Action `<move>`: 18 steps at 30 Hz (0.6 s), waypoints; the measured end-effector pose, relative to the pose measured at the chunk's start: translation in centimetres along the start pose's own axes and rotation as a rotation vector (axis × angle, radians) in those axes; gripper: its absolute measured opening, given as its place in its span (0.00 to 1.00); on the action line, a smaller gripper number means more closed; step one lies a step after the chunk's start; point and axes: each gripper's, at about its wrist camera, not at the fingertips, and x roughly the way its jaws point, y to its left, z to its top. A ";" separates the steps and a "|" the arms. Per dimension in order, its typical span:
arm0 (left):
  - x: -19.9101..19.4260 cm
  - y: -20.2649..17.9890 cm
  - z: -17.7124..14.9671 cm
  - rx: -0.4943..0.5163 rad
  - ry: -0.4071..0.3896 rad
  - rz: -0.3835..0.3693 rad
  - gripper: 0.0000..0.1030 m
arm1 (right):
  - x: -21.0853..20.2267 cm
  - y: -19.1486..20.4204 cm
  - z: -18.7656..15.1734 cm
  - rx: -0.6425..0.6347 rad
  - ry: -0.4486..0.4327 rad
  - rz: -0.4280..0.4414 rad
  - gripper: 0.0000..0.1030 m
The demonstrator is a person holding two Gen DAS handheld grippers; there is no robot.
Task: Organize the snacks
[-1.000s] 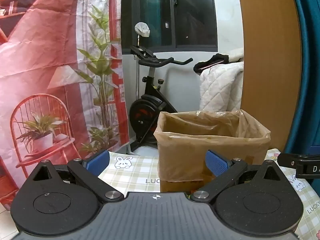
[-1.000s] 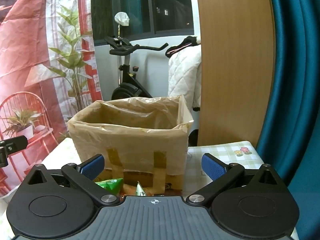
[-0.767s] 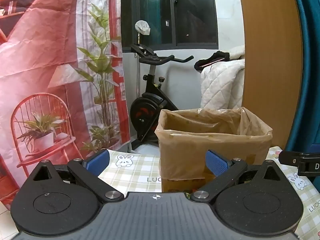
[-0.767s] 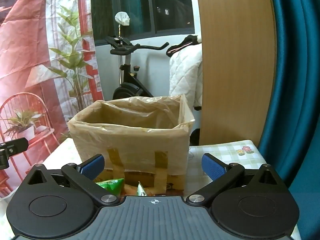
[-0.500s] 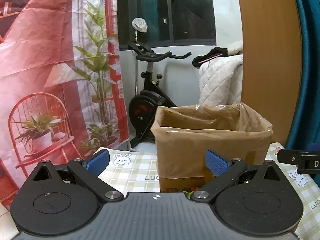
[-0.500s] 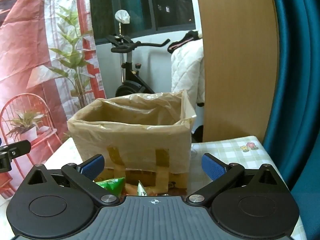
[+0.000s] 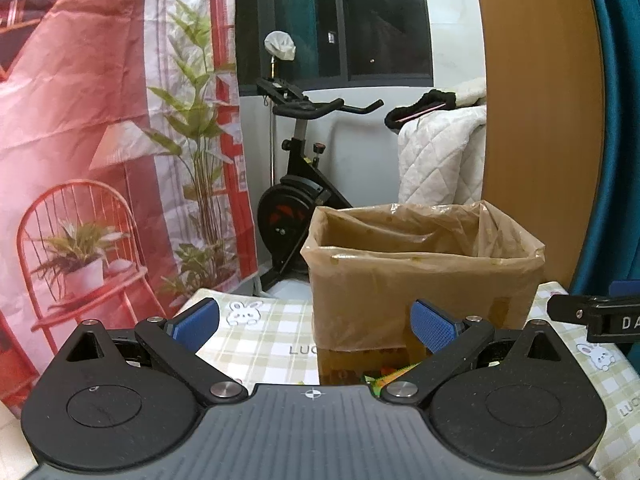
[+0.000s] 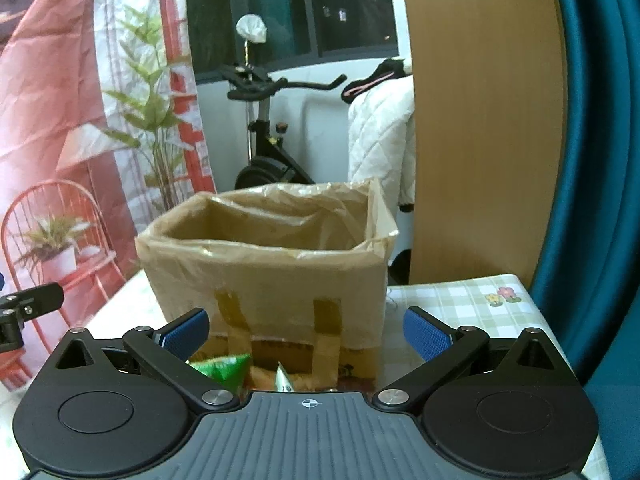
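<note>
Checked table now sits lower than earlier; both jaws spread, and only right view shows green snack packet before the lined box.

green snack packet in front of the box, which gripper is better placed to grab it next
Probably the right gripper. Its jaws stand open, and the green snack packet lies just ahead of its fingers, before the lined box. The left gripper, also open, sees only a sliver of packets.

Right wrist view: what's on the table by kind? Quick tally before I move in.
Cardboard box, plastic-lined: 1
Green snack packets showing in front of it: 2, the second mostly hidden
Open grippers: 2, right, left
Total: 5
</note>
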 end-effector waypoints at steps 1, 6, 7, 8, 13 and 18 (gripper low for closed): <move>-0.1 0.1 -0.1 -0.001 0.003 -0.002 1.00 | -0.1 0.1 -0.1 -0.002 -0.003 -0.005 1.00; -0.1 0.2 0.3 0.001 0.007 -0.001 1.00 | -0.4 0.0 -0.3 0.013 -0.005 -0.010 1.00; -0.1 0.2 0.4 0.000 0.005 -0.003 1.00 | -0.3 0.0 -0.2 0.012 -0.003 -0.012 1.00; -0.1 0.2 0.4 0.000 0.004 -0.004 1.00 | -0.4 -0.1 -0.2 0.012 -0.002 -0.014 1.00; 0.2 -0.2 0.2 -0.004 0.005 -0.011 1.00 | -0.5 -0.3 0.0 0.011 -0.004 -0.024 1.00; 0.3 -0.1 0.0 -0.007 0.008 -0.013 1.00 | -0.1 -0.5 -0.2 0.016 0.005 -0.027 1.00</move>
